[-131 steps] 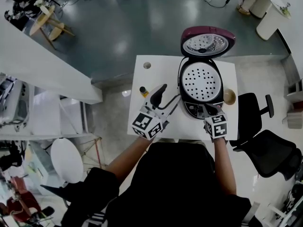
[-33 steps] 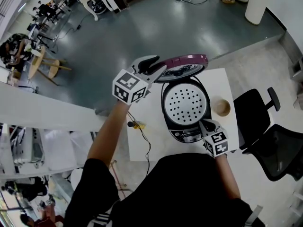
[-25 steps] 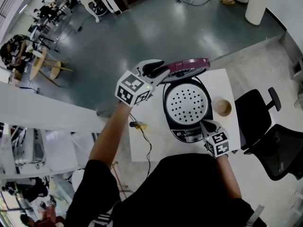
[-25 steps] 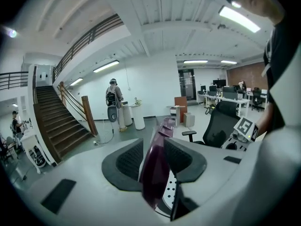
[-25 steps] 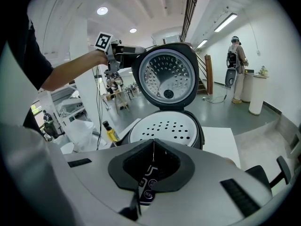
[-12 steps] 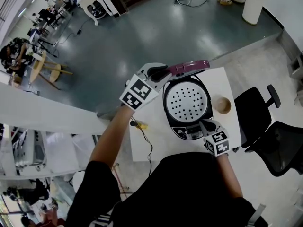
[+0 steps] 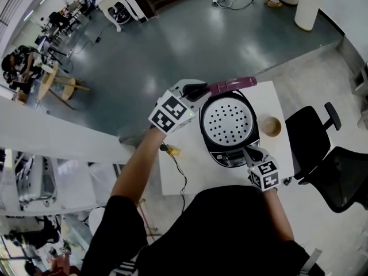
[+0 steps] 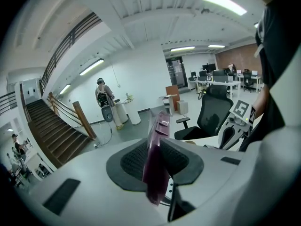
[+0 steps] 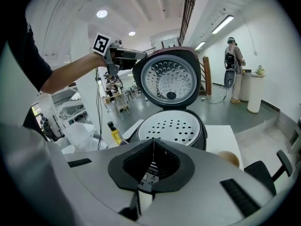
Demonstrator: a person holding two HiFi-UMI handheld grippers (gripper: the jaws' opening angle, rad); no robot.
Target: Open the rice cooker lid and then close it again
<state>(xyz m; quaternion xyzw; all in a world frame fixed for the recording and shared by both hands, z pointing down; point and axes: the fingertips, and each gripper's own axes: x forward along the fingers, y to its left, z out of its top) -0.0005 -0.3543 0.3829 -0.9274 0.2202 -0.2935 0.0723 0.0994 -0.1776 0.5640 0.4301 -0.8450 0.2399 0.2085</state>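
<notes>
In the head view, the lid, which a few seconds earlier stood thrown right back behind the rice cooker, now shows as a narrow maroon band tipped forward over the upper edge of the open pot. The left gripper, which then lay on the white bench, is now up at the lid's left end in the middle of the frame. Its jaws have just been closing there, which suggests the opening half of the task is done and the closing swing has begun, with most of the arc still to go. The right gripper sits at the cooker's front panel, lower right of centre, much where it was. In the left gripper view, the lid's maroon rim runs edge-on up the middle of the frame, caught between the two dark pads; the jaws are clenched on it, one pad on each face. In the right gripper view, the jaws are pressed together with only a thin seam between them and nothing held. The cooker's label panel lies directly beyond their tips, though contact cannot be made out. The perforated inner plate lies above them at centre, and the lid's shiny underside leans above it at upper centre, with the left gripper at its left edge.
</notes>
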